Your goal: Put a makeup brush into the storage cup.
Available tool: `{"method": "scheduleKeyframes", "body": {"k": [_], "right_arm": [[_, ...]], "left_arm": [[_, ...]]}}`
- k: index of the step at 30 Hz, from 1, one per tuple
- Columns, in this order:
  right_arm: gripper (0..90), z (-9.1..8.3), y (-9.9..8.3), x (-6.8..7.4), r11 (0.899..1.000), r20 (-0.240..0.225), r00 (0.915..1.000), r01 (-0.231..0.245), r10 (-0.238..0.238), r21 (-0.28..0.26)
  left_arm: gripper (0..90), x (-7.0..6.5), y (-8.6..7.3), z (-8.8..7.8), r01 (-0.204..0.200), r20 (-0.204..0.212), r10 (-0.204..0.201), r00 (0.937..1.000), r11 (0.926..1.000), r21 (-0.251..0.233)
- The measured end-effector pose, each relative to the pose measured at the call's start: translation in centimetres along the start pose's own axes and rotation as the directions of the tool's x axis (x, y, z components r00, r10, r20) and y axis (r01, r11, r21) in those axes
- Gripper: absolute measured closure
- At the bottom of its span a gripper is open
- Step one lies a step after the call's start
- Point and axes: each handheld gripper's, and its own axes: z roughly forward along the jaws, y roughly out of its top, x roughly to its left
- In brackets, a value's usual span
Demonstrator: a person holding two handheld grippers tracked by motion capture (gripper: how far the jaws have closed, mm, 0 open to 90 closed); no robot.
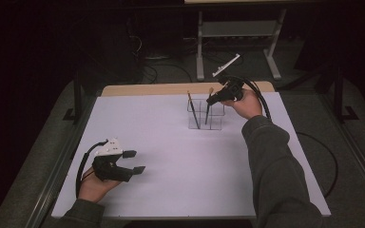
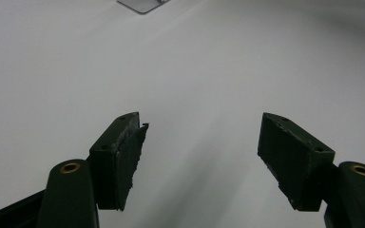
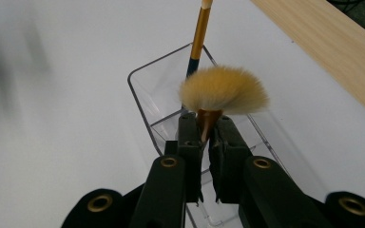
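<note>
Brush (image 3: 222, 93) pinched by right tongs (image 3: 206, 135) over organizer (image 3: 142, 90) rim; left tongs (image 2: 202, 142) spread, table (image 1: 171, 156) w/ room

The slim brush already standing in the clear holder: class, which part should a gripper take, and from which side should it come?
Probably the bare upper handle of the slim brush, where it rises above the clear holder rim. Come from above and the left: it leans that way, and the right gripper, shut on the fan brush, crowds the right side. The left gripper is open and free.
</note>
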Motion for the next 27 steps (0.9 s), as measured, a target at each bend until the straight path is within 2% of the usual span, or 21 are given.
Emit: {"method": "scheduleKeyframes", "body": {"k": [4,9,10,11,14,17,27], "right_arm": [[82.5,0.5,-0.3,-0.1,1.000,-0.002,1.0000,0.007,-0.007,0.012],[81.2,0.8,-0.6,-0.2,1.000,-0.009,0.9999,-0.009,0.009,0.017],[74.5,0.8,-0.6,-0.2,0.999,-0.010,0.9995,-0.029,0.029,0.022],[70.9,0.8,-0.6,-0.2,0.999,0.006,0.9996,-0.029,0.029,0.021],[68.4,0.7,-0.9,-0.3,0.999,0.016,0.9990,-0.042,0.041,0.023],[67.5,0.5,-1.1,-0.3,0.998,0.015,0.9981,-0.059,0.059,0.017],[67.2,-0.6,-2.1,-0.5,0.997,0.027,0.9967,-0.076,0.077,-0.009]], "left_arm": [[30.5,0.0,0.0,0.1,0.005,0.001,-0.005,1.0000,1.0000,-0.001],[30.5,0.1,0.0,0.0,-0.007,-0.001,0.007,1.0000,0.9999,0.012],[30.4,0.1,0.0,0.0,-0.007,-0.001,0.007,1.0000,0.9999,0.012],[30.5,0.1,0.0,0.0,-0.009,-0.001,0.009,1.0000,0.9999,0.012],[30.5,0.0,0.0,0.1,-0.006,0.000,0.006,1.0000,0.9999,0.009],[30.5,0.0,0.1,0.1,-0.006,-0.001,0.006,1.0000,0.9999,0.009],[30.4,0.0,0.1,0.0,-0.014,-0.005,0.014,0.9999,0.9998,0.015]]}}
